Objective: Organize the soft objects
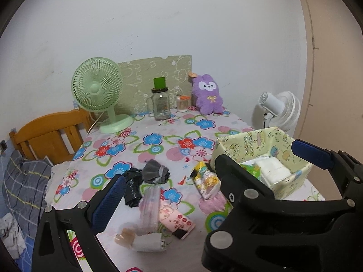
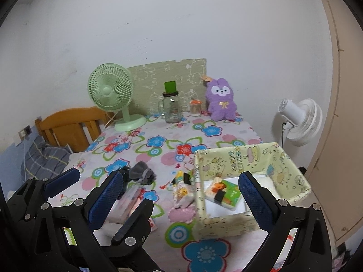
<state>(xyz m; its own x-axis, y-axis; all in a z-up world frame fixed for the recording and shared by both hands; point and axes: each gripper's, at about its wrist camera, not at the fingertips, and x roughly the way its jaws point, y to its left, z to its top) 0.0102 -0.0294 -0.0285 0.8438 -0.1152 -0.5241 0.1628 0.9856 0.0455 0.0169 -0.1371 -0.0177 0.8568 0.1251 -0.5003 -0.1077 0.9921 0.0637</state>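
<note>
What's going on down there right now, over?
Both grippers open, empty. Tissue packs in box; one pack, socks still on table. Nothing blocking.

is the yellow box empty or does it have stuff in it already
Not empty: the yellow box holds a tissue pack lying on its white floor.

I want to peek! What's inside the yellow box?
Inside the box: a green tissue pack and a white pack. The near wall hides the rest.

Plain white wall (image 1: pixel 181 22) is backing the floral-clothed table (image 1: pixel 158 140); wooden headboard (image 1: pixel 50 133) is standing at nine o'clock, white fan (image 2: pixel 299 120) at three o'clock.
</note>
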